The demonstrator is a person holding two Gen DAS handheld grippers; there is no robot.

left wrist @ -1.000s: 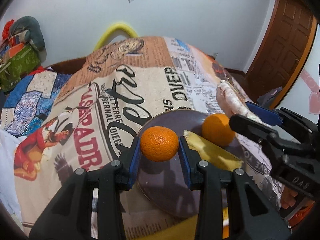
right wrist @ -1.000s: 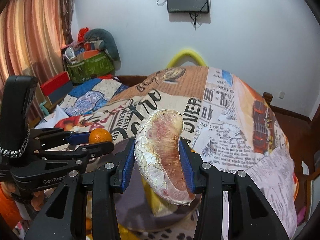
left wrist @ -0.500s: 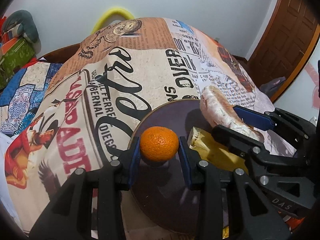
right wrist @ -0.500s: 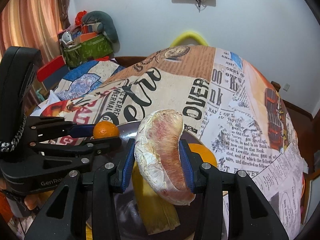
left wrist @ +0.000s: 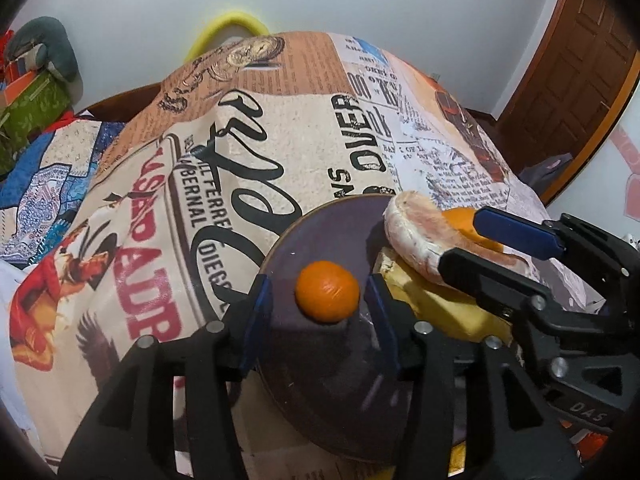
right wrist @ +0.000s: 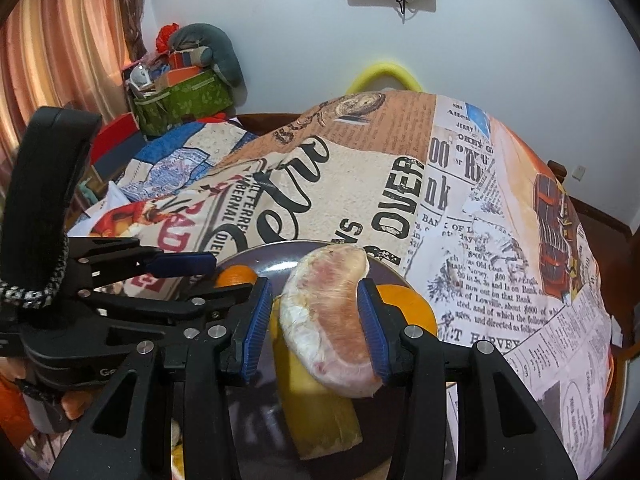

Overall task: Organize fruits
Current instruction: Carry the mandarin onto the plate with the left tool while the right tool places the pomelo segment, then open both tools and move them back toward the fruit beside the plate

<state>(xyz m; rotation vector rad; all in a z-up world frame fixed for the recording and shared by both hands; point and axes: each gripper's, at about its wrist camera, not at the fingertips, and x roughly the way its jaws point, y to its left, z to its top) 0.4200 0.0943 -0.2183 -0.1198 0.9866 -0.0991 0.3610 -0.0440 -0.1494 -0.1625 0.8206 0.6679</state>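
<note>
Fingers (left wrist: 260, 312) of the left gripper (left wrist: 320, 316) stand spread, the mandarin (left wrist: 327, 297) lying loose between them on the plate (left wrist: 320, 380).

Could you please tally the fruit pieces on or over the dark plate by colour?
Orange: 2, the small mandarin between the open left gripper fingers, and a larger orange.
Pink and white: 1, the peeled pomelo segment in the right gripper.
Yellow: 1, the yellow piece on the plate.
Total: 4.
</note>
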